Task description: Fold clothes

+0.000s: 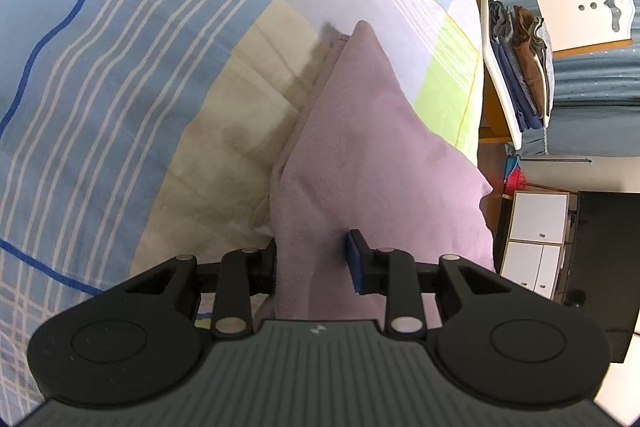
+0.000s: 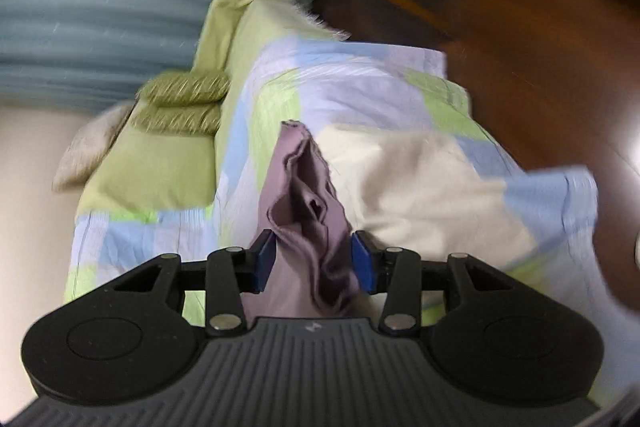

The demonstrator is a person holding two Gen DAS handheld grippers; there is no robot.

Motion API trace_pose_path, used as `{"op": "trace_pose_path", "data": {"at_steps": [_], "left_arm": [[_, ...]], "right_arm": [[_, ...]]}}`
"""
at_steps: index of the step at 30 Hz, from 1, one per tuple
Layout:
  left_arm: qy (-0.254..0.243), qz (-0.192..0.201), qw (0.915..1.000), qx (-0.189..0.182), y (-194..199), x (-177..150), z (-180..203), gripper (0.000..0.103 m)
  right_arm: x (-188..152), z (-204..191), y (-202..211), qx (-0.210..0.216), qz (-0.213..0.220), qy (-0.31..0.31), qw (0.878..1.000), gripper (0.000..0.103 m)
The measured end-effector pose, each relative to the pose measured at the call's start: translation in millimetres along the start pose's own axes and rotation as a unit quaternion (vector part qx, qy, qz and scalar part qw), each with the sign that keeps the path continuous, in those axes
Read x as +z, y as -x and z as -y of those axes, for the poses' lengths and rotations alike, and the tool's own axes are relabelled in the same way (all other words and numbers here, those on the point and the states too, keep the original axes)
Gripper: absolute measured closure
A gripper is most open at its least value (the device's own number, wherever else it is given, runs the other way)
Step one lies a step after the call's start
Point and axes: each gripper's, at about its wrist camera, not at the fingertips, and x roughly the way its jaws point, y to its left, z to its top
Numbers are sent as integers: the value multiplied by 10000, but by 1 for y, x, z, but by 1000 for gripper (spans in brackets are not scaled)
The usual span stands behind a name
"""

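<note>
A mauve garment (image 1: pixel 360 131) hangs stretched over the bed. My left gripper (image 1: pixel 314 263) is shut on one end of it; the cloth fills the gap between the blue pads and covers the left one. In the right wrist view the same mauve garment (image 2: pixel 308 195) bunches in folds between the pads of my right gripper (image 2: pixel 314 261), which is shut on it. The right wrist view is blurred by motion.
The bed carries a plaid quilt (image 1: pixel 120 67) in blue, green, lilac and beige. Green pillows (image 2: pixel 180 103) lie at the bed's head. A rack with folded clothes (image 1: pixel 520 63) stands beside the bed. White cabinets (image 1: pixel 536 243) and dark wood floor (image 2: pixel 540 47) lie beyond.
</note>
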Motion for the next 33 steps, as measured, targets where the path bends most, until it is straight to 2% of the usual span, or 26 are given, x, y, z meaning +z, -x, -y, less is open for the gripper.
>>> {"op": "trace_pose_path", "data": {"at_steps": [2, 4, 7, 8, 9, 10, 12, 14, 16, 17, 19, 21, 22, 24, 26, 27, 28, 29, 30, 31, 32, 33], "left_arm": [[5, 4, 10000, -55, 0, 0, -1, 66], [-70, -3, 10000, -54, 0, 1, 0, 64], [-313, -6, 9995, -20, -1, 1, 5, 67], [-416, 50, 9991, 13, 0, 0, 7, 71], [-492, 137, 9987, 18, 1, -3, 10, 87], [-556, 228, 9982, 13, 3, -6, 12, 94], [-500, 623, 9967, -125, 14, -20, 15, 96], [-432, 925, 9945, -236, 22, -30, 16, 96], [-189, 1434, 9890, -318, 36, -50, 15, 96], [-8, 1756, 9839, -347, 45, -63, 13, 96], [408, 2430, 9685, -375, 64, -93, 9, 96], [774, 2916, 9528, -332, 78, -118, 7, 96], [959, 3256, 9405, -165, 87, -137, 9, 96], [1507, 3947, 9063, 83, 98, -181, 17, 96], [1808, 4257, 8863, 229, 98, -203, 24, 95], [2001, 4472, 8704, 483, 91, -219, 33, 95], [2214, 4706, 8504, 795, 82, -237, 44, 95], [2439, 4777, 8380, 998, 69, -244, 48, 93], [2668, 4794, 8279, 1165, 55, -248, 49, 85], [2901, 4745, 8205, 1325, 41, -247, 46, 84], [3133, 4671, 8134, 1482, 27, -245, 42, 81], [3362, 4594, 8057, 1637, 12, -242, 38, 75]], "right_arm": [[12, -6, -12, 130, -272, 382, 9988, 64], [21, -6, -22, -83, -537, 528, 9971, 64], [35, -2, -31, -201, -800, 352, 9960, 71], [40, -4, -33, -231, -887, 348, 9952, 82], [43, -9, -35, -284, -966, 465, 9938, 94], [46, -14, -37, -340, -1044, 599, 9921, 94], [48, -27, -37, -467, -1194, 965, 9870, 95], [54, -54, -37, -546, -1465, 1546, 9755, 96], [62, -82, -46, -474, -1713, 2074, 9620, 96], [67, -98, -54, -408, -1849, 2322, 9541, 96], [74, -127, -72, -237, -2147, 2778, 9360, 96], [75, -156, -91, 0, -2508, 3260, 9115, 96], [74, -177, -110, 228, -2822, 3586, 8895, 96], [70, -202, -134, 464, -3329, 3888, 8578, 96], [59, -226, -170, 758, -4012, 4238, 8085, 96], [55, -231, -180, 845, -4235, 4337, 7908, 96], [44, -240, -197, 1066, -4575, 4531, 7577, 96], [35, -244, -211, 1227, -4832, 4680, 7297, 96], [28, -244, -220, 1304, -4987, 4776, 7114, 96], [14, -243, -237, 1411, -5230, 4978, 6773, 96], [3, -240, -248, 1416, -5389, 5144, 6519, 96], [-3, -236, -254, 1358, -5472, 5261, 6367, 96]]}}
